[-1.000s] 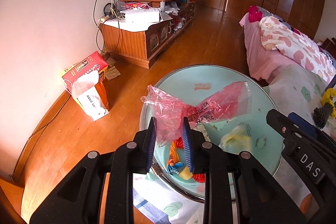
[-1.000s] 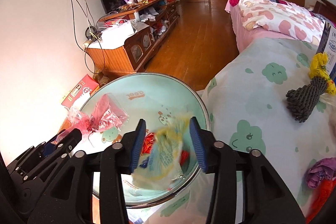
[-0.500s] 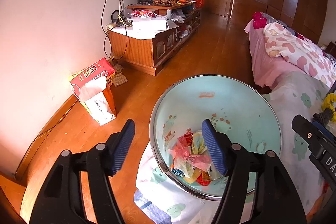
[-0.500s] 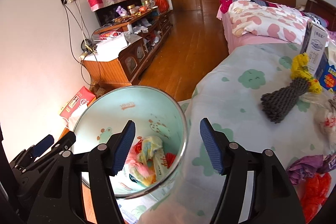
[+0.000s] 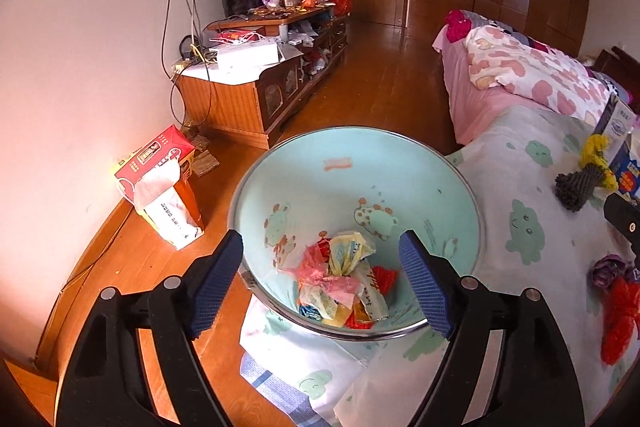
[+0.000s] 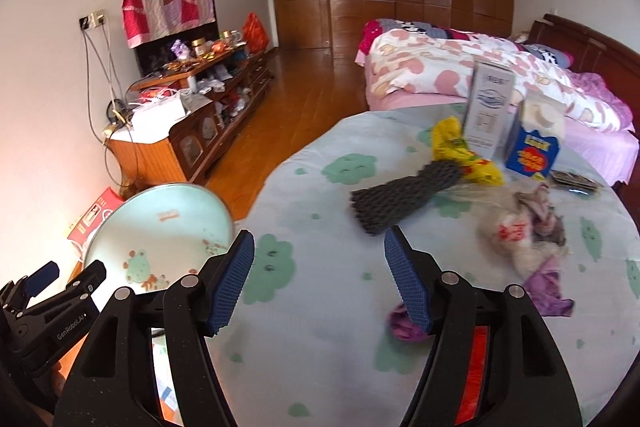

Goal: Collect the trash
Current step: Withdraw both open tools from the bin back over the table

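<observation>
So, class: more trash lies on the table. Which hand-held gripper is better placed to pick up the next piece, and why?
Right. The right hand-held gripper is open over the table, near the purple wrapper and grey foam net; the left hand-held gripper, also open, faces the bin.

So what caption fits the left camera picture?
Open left gripper above the mint-green cartoon-print bin of crumpled wrappers.

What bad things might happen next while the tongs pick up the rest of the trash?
1. The upright white carton and blue carton stand right behind the yellow wrapper; reaching there might tip them.
2. The bin sits beside the table edge, so dropped trash may miss it.
3. The clear bag looks flimsy and might tear.
</observation>
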Motion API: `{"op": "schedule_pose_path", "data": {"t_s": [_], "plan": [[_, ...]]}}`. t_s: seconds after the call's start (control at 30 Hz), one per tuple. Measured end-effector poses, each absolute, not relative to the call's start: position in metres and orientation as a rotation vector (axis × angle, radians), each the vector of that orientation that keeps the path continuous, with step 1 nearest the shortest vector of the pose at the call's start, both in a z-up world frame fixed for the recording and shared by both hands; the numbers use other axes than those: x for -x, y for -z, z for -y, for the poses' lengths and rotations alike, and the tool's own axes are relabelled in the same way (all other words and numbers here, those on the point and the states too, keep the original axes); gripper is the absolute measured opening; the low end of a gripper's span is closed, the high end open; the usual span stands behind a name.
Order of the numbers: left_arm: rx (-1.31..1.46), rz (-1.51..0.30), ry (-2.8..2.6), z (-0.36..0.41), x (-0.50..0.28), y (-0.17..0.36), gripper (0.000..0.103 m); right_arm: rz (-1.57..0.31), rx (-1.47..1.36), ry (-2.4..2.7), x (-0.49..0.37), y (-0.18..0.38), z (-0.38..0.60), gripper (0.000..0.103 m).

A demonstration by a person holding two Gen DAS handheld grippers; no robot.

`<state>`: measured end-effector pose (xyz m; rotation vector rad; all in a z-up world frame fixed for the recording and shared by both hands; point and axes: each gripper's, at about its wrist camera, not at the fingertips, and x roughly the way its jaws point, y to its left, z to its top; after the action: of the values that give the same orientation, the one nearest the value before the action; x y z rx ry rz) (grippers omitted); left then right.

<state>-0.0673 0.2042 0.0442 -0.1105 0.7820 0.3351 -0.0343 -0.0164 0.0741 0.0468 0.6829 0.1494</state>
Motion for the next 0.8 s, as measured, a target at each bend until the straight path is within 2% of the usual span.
{"op": "schedule_pose_path", "data": {"t_s": [0.2,0.8], "plan": [[0.073,-0.76,-0.239,-0.173,0.073,-0.053,0.083,-0.67,-0.081,-0.095,0.049,-0.078,0.056,0.067],[0.007,-0.817,0.098,-0.048,0.082,-0.046,0.082,-0.663,-0.11,0.112,0.102,-0.079,0.182,0.067]]}}
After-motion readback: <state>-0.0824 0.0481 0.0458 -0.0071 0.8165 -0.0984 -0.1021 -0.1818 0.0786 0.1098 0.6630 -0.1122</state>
